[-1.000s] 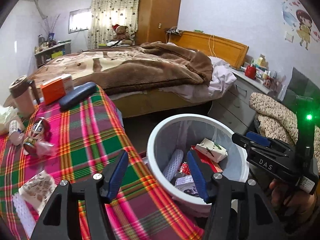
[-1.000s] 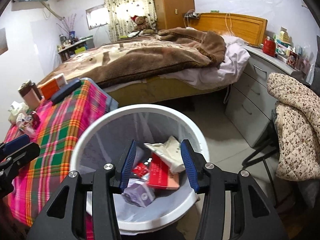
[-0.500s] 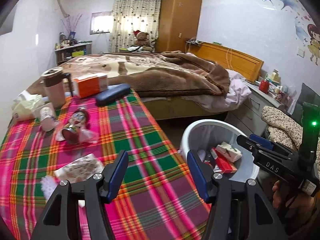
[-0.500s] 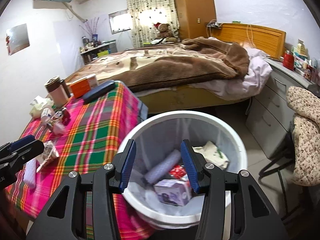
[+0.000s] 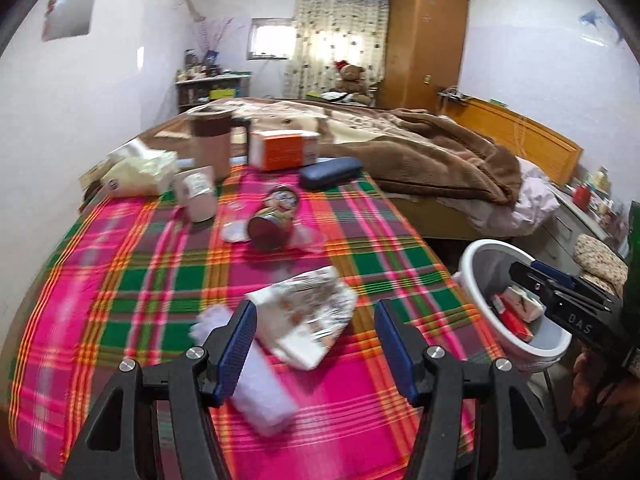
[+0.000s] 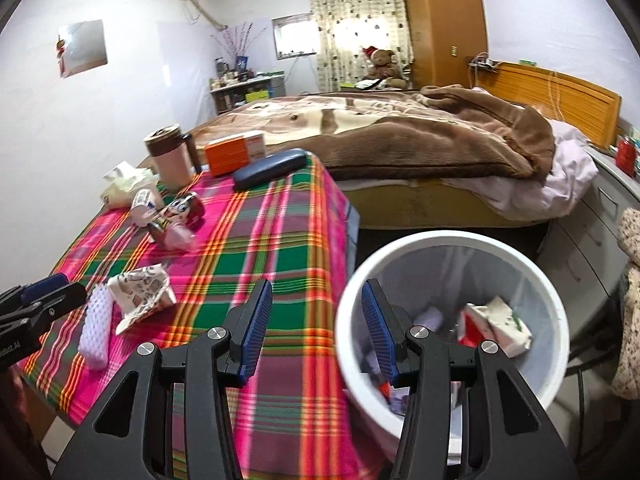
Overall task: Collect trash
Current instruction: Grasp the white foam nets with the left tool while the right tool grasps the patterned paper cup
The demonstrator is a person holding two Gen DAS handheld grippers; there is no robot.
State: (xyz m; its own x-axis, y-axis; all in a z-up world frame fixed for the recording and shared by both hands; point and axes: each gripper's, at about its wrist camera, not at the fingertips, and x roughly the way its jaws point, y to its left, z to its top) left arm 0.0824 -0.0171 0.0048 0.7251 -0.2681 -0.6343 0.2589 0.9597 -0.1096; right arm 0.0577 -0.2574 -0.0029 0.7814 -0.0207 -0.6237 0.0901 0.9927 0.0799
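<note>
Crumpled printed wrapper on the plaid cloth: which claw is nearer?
Left. The left claw is open right at the crumpled printed wrapper, framing it. The right claw is open farther off, by the white bin.

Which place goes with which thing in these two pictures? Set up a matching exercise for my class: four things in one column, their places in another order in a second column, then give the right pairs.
Things
1. crumpled printed wrapper
2. dark blue case
3. red carton
4. teddy bear

Places
A. inside the white bin
B. at the far end of the bed, by the curtain
C. on the plaid cloth, just ahead of the left gripper
D. at the far edge of the plaid cloth, beside the orange box

Pairs: 1-C, 2-D, 3-A, 4-B
</note>
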